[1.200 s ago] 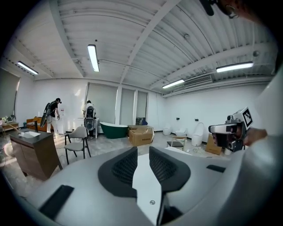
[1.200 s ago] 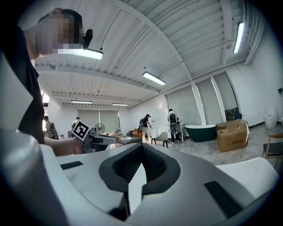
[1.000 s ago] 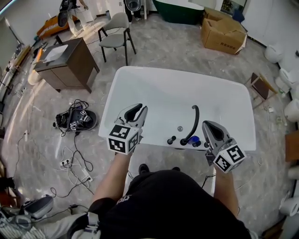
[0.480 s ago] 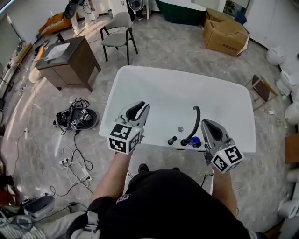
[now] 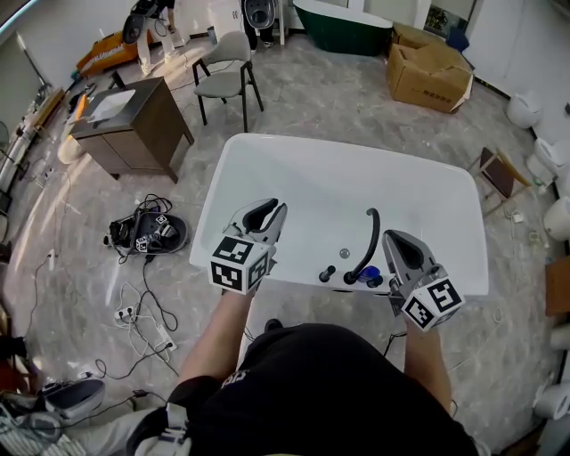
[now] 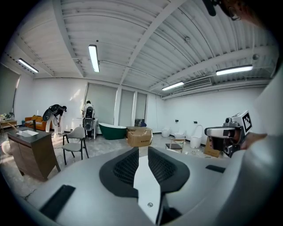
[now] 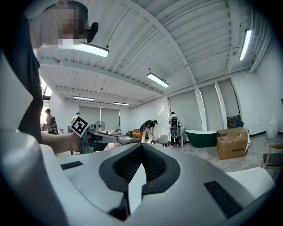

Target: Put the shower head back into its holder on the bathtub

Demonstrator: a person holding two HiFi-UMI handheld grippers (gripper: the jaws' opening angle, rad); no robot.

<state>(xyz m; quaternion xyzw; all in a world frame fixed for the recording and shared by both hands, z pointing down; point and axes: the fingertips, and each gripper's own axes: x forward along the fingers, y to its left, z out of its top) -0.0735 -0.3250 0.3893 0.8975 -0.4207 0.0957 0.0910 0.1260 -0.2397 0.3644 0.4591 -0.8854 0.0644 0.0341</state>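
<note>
A white bathtub (image 5: 267,160) fills the middle of the head view. On its near rim stands a black curved shower fitting (image 5: 368,239), with a black knob (image 5: 327,270) to its left and a small blue object (image 5: 372,271) at its foot. Whether the shower head sits in a holder I cannot tell. My left gripper (image 5: 273,210) hovers over the tub's near left rim, shut and empty. My right gripper (image 5: 393,240) hangs just right of the fitting, also shut on nothing. Both gripper views look out across the room over closed jaws: left gripper (image 6: 139,149), right gripper (image 7: 141,145).
A grey chair (image 5: 227,67) and a brown cabinet (image 5: 134,120) stand beyond the tub on the left. Cables and a black device (image 5: 147,232) lie on the floor at the left. A cardboard box (image 5: 432,67) and a green tub (image 5: 338,25) are at the back.
The head view has shifted slightly, so the tub sits a little lower in the picture. Both grippers hold about the same places, still shut.
</note>
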